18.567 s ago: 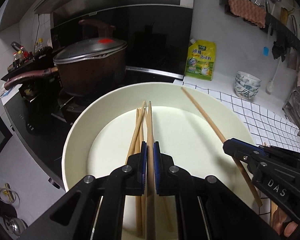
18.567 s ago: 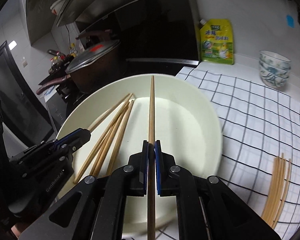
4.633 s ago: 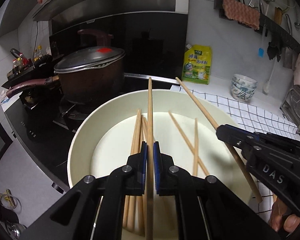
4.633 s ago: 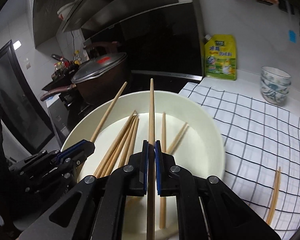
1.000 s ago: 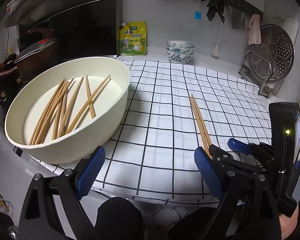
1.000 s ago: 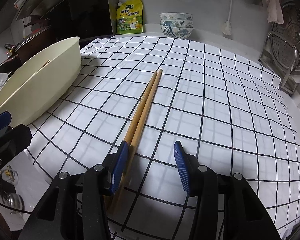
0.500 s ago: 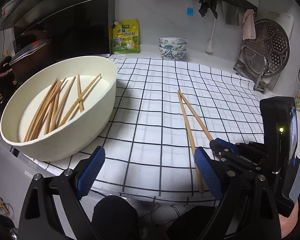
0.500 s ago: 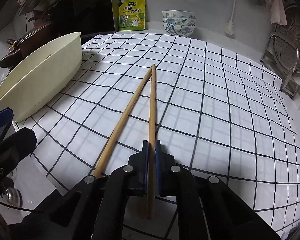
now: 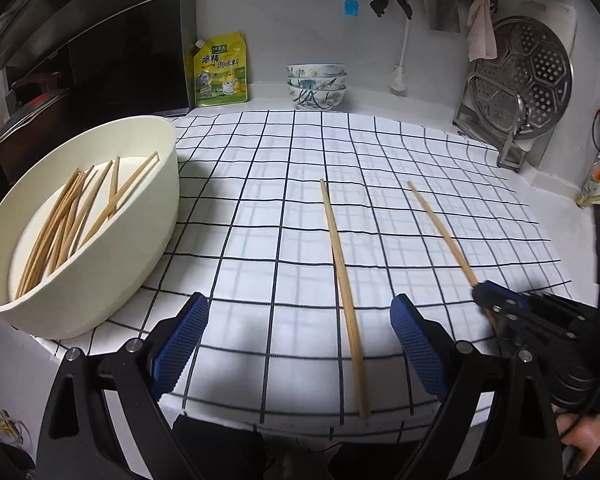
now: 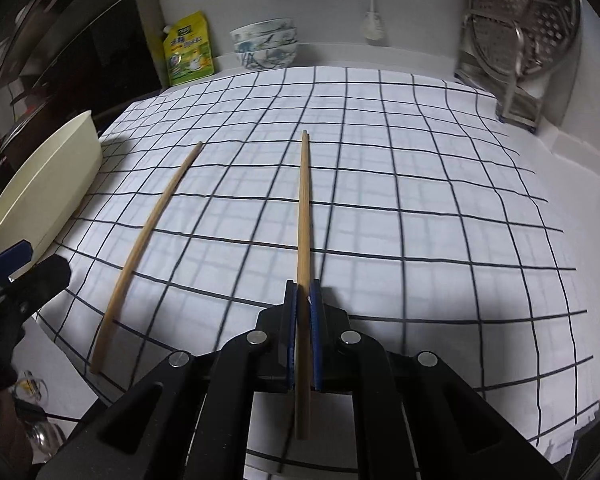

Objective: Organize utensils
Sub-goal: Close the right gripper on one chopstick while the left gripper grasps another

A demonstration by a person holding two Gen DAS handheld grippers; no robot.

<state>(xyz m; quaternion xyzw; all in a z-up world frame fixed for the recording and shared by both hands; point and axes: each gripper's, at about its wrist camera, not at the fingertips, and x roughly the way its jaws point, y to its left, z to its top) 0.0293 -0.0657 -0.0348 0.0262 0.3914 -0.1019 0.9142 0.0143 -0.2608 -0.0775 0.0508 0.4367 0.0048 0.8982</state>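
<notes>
- Left wrist view: the left claw is released, its blue pads wide apart above the near edge of the bench, with nothing between them.
- One chopstick lies flat on the checked cloth, running from the middle of the cloth toward the near edge, between the two pads as the camera sees it.
- The right claw comes in from the lower right and grasps a second chopstick; half a second ago the two sticks met at their far tips in a narrow V, now they are well apart.
- The cream bowl stands at the left on the cloth corner, with many chopsticks inside.
- Right wrist view: the right claw is clenched on the second chopstick, which points straight ahead; one second ago its pads were open around the pair.
- The other chopstick lies to the left on the cloth, apart from the held one.
- The bowl is at the left edge.
</notes>
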